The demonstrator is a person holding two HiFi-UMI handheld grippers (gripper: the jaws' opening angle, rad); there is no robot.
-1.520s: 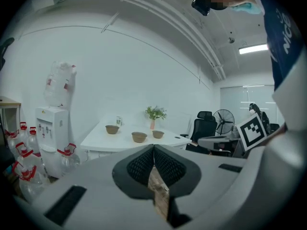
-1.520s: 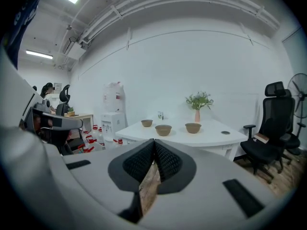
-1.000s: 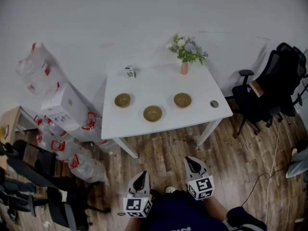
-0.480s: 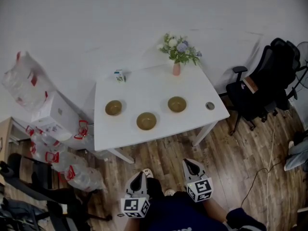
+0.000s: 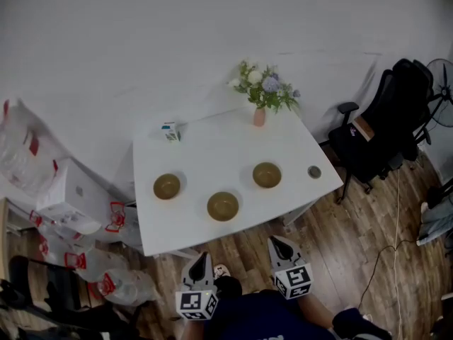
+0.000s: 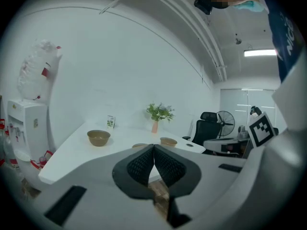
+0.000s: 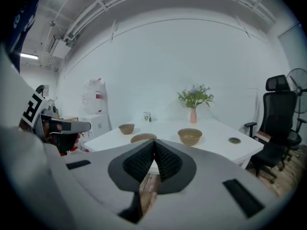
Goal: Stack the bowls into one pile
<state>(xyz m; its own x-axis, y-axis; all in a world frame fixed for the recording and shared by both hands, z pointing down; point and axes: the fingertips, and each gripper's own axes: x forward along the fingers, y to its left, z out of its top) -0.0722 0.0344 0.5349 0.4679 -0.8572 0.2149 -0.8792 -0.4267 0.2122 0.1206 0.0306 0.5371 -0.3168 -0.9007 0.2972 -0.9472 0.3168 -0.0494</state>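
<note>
Three tan bowls stand apart in a row on the white table [image 5: 212, 151]: the left bowl [image 5: 167, 185], the middle bowl [image 5: 223, 205] near the front edge, and the right bowl [image 5: 267, 174]. My left gripper [image 5: 200, 258] and right gripper [image 5: 277, 241] hang over the wooden floor short of the table's front edge, both shut with nothing between the jaws. In the left gripper view the left bowl [image 6: 99, 137] shows beyond the shut tips [image 6: 154, 146]. In the right gripper view the right bowl [image 7: 190, 136] and middle bowl [image 7: 143, 138] lie past the tips [image 7: 154, 142].
A pink vase of flowers [image 5: 260, 94] stands at the table's back right corner, a small carton [image 5: 170, 130] at the back left, a small round dish [image 5: 314, 171] at the right edge. A black office chair [image 5: 386, 122] stands to the right. Boxes and plastic bags [image 5: 71, 204] crowd the left.
The table and bowls have drawn nearer and lower in the head view as I walked toward them. Both grippers stayed shut and came closer to the table's front edge.
</note>
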